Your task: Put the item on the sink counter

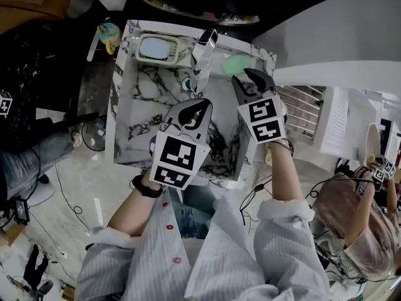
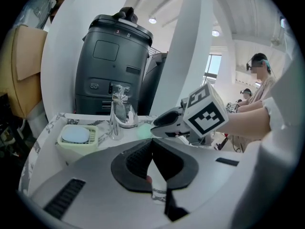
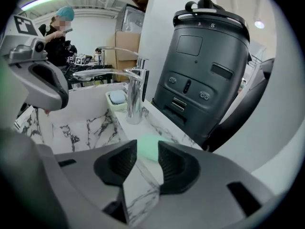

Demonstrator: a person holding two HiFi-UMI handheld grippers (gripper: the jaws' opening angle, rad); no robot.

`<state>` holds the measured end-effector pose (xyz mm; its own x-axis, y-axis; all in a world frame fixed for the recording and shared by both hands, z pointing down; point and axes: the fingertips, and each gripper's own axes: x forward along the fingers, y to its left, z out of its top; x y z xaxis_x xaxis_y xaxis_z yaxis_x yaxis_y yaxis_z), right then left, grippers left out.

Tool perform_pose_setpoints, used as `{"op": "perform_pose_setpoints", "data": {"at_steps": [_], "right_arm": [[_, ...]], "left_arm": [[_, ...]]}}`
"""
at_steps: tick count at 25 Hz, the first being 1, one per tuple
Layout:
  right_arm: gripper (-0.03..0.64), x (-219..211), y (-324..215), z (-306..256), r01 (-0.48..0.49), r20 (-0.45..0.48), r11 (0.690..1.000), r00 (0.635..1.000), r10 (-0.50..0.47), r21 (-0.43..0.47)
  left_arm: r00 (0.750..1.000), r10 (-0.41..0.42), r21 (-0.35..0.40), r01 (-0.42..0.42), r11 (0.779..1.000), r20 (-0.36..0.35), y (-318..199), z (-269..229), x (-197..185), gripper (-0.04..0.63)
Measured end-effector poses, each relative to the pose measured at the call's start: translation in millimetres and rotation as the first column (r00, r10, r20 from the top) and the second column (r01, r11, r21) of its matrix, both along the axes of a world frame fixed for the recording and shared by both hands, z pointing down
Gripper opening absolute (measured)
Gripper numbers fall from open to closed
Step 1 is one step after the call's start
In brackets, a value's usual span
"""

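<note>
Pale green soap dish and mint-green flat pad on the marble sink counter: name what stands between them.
A chrome faucet stands between the pale green soap dish and the mint-green pad, as the head view shows.

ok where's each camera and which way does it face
Head view: on the head, steeply down at the sink; left gripper, right gripper, forearms.
Left gripper view: on that gripper, toward the faucet; own shut jaws, right gripper.
Right gripper view: on that gripper, toward the green item; own open jaws.
Shared: all show the faucet.
</note>
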<state>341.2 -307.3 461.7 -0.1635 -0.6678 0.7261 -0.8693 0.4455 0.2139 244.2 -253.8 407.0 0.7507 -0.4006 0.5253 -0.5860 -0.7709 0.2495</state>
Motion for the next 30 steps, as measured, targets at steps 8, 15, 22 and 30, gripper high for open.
{"op": "perform_pose_setpoints", "data": {"at_steps": [8, 15, 22, 30], "right_arm": [[0.234, -2.1, -7.8, 15.9, 0.16, -0.124, 0.984, 0.978, -0.168, -0.079], [0.322, -0.1, -15.8, 38.0, 0.28, -0.234, 0.947, 0.921, -0.312, -0.16], [0.334, 1.1, -26.2, 57.3, 0.356, -0.348, 0.913, 0.845, -0.406, -0.2], [0.342, 0.5, -27.8, 63.2, 0.365, -0.398, 0.907, 0.816, -0.42, -0.211]], "left_arm": [[1.0, 0.006, -0.058, -0.004, 0.998, 0.029, 3.8, 16.2, 4.4, 0.015], [1.0, 0.007, -0.079, -0.004, 0.997, 0.031, 4.4, 20.9, 3.0, 0.015], [0.999, 0.004, -0.088, -0.001, 0.996, 0.036, 6.0, 24.7, 0.7, 0.015], [1.0, -0.006, -0.084, 0.008, 0.996, 0.022, 4.8, 23.1, -0.4, 0.015]]}}
